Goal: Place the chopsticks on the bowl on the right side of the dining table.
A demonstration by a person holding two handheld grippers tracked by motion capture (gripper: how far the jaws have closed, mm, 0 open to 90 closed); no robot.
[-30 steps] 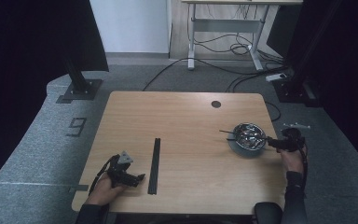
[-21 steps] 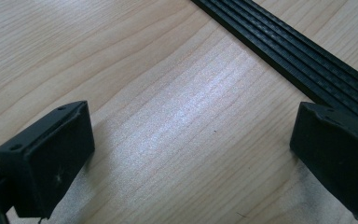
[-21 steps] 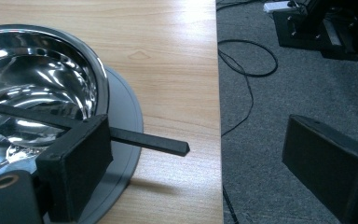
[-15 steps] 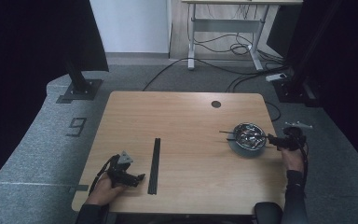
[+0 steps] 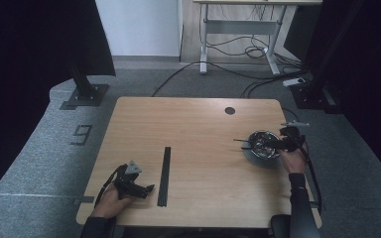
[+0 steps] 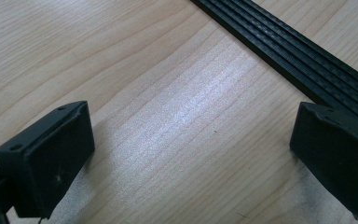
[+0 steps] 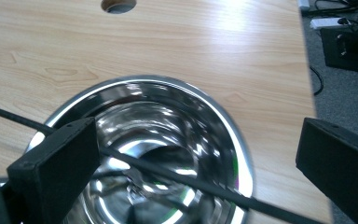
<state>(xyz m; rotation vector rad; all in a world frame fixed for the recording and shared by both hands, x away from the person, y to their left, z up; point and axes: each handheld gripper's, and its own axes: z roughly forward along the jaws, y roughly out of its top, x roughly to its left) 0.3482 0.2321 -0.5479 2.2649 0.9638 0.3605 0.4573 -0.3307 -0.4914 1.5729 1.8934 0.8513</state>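
A shiny steel bowl (image 5: 261, 145) stands near the table's right edge, and a thin black rod (image 5: 239, 141) lies across it, sticking out to the left. My right gripper (image 5: 274, 143) reaches over the bowl's right rim. Its jaws have just been opening and stand wide apart. In the right gripper view the rod (image 7: 177, 179) runs across the bowl (image 7: 168, 86) between the jaws of my right gripper (image 7: 196, 135), and neither pad presses on it. My left gripper (image 5: 148, 189) rests open at the front left, beside a long black strip (image 5: 164, 176). Bare wood lies between the jaws of my left gripper (image 6: 191, 135), with the strip (image 6: 298, 51) just beyond.
A round cable hole (image 5: 229, 110) sits in the wooden table (image 5: 193, 124) at the back right. Grey carpet surrounds the table. Black stand bases (image 5: 82, 96) and loose cables (image 5: 258, 52) lie on the floor behind it.
My right hand and gripper have shifted a little left and away from the person, over the bowl's rim. The left gripper has stayed where it was.
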